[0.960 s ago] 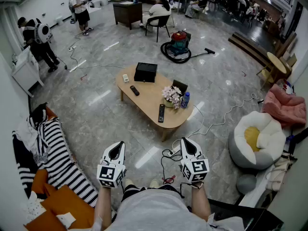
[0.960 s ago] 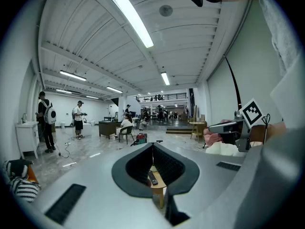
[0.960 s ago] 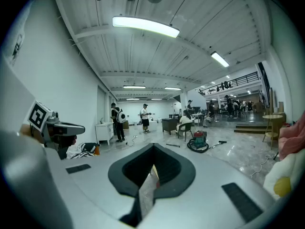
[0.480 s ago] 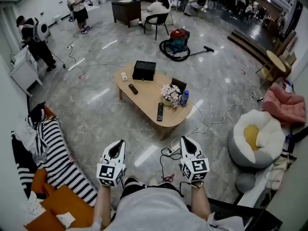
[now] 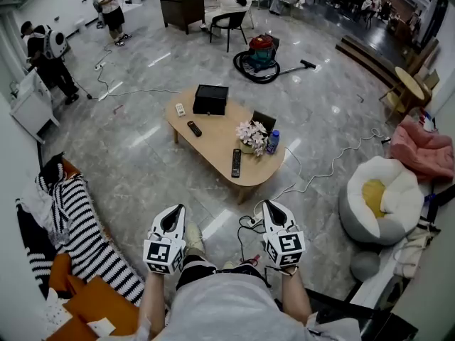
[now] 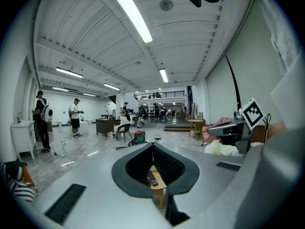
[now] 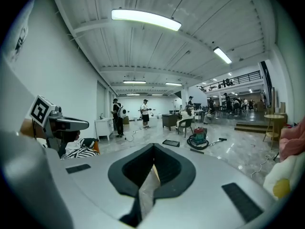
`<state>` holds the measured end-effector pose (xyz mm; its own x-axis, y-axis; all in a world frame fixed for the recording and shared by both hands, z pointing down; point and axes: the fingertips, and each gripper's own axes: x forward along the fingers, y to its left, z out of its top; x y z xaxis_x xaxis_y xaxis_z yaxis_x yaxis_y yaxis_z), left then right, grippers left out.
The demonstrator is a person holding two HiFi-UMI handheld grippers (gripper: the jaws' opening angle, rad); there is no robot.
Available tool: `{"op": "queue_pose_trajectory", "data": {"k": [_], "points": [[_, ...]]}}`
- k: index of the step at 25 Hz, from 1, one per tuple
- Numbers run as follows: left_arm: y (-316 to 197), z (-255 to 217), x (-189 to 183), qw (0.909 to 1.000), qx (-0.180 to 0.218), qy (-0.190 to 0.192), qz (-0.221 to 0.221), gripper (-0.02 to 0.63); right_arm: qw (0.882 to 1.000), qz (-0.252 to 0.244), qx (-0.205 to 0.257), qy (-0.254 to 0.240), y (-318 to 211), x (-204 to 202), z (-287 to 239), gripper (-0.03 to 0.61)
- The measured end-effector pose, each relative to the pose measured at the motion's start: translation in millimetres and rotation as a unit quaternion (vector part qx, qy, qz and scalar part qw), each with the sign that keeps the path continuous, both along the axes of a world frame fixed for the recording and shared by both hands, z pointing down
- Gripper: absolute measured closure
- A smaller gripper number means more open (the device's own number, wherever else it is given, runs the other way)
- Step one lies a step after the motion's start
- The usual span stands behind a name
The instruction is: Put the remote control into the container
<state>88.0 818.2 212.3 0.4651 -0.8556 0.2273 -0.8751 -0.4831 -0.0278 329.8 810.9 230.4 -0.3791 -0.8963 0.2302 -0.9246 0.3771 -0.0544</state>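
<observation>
A long black remote control (image 5: 235,163) lies near the front edge of the oval wooden table (image 5: 213,144). A second black remote (image 5: 194,128) and a small white remote (image 5: 180,109) lie further back. The black box container (image 5: 212,99) stands at the table's far end. My left gripper (image 5: 173,213) and right gripper (image 5: 271,207) are held side by side in front of the body, well short of the table. Both are shut with nothing in them. In the left gripper view the left gripper (image 6: 153,144) frames the table and the long remote (image 6: 152,178). The right gripper (image 7: 153,145) points across the floor.
A flower pot (image 5: 252,139), a blue bottle (image 5: 271,143) and a small dark stand (image 5: 264,123) sit on the table's right side. Cables (image 5: 313,180) trail over the floor by the table. A white beanbag (image 5: 382,201) is at right, striped fabric (image 5: 75,222) at left, a vacuum cleaner (image 5: 259,55) beyond.
The head view has shifted slightly, and a shoe now shows on the floor between the grippers. Both grippers stay shut and in the same place before the body.
</observation>
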Motion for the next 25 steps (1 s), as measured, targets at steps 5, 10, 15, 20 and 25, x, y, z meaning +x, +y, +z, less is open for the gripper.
{"op": "queue_pose_trajectory", "data": {"k": [5,10,15,20,25], "points": [[-43.9,15.0,-5.4,0.9999,-0.01,0.0,0.013,0.606,1.0,0.01,-0.01,-0.004,-38.5,-10.5,16.7,0.569],[-116.2,23.5,-18.4,0.9994,-0.017,0.002,0.031,0.606,1.0,0.028,-0.014,-0.002,-100.6,-22.8,21.9,0.569],[-206.5,17.6,-33.0,0.9979,-0.025,0.003,0.06,0.606,0.998,0.053,-0.022,-0.005,-179.6,-42.0,16.5,0.569],[-298.0,16.5,-48.1,0.9955,-0.029,-0.003,0.091,0.606,0.996,0.086,-0.032,-0.007,-257.2,-56.1,18.0,0.569],[-371.2,31.8,-54.7,0.9908,-0.045,-0.013,0.127,0.606,0.992,0.115,-0.047,0.0,-319.2,-67.5,31.9,0.569]]}}
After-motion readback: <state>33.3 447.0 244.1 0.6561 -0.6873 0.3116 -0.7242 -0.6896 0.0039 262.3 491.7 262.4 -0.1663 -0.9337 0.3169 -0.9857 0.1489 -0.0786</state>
